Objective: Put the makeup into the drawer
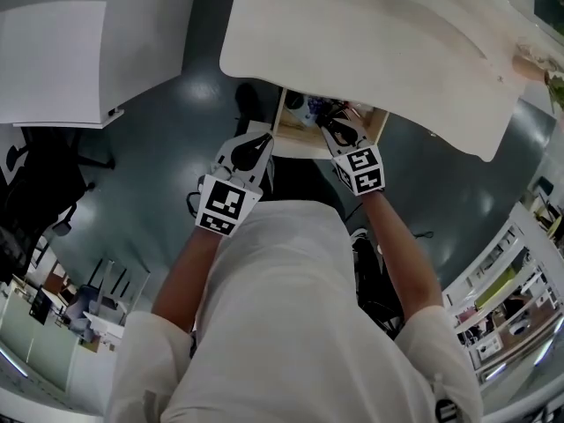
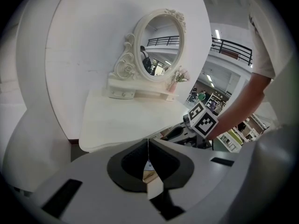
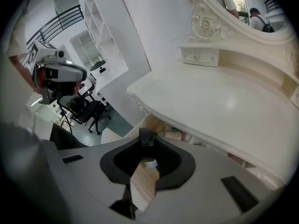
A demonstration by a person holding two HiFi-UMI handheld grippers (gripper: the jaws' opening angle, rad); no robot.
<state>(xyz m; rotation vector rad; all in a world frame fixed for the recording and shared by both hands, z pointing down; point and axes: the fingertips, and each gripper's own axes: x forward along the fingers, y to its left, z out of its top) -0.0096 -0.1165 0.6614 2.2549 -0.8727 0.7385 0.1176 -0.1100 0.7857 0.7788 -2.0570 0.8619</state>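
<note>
Right gripper view: fingers (image 3: 112, 168) around dark makeup (image 3: 146, 137)

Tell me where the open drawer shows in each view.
Head view: drawer at upper centre, under the tabletop.
Left gripper view: drawer is a sliver at centre, under the tabletop edge.
Right gripper view: drawer at centre, below the tabletop edge.
Shared landmark: the tabletop.

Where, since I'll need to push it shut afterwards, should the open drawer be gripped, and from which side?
Grip the drawer by its front panel, along the top rim, coming from above on the person's side. It stands pulled out from under the tabletop, which overhangs its rear, so the front rim looks easiest to reach. No handle shows.
</note>
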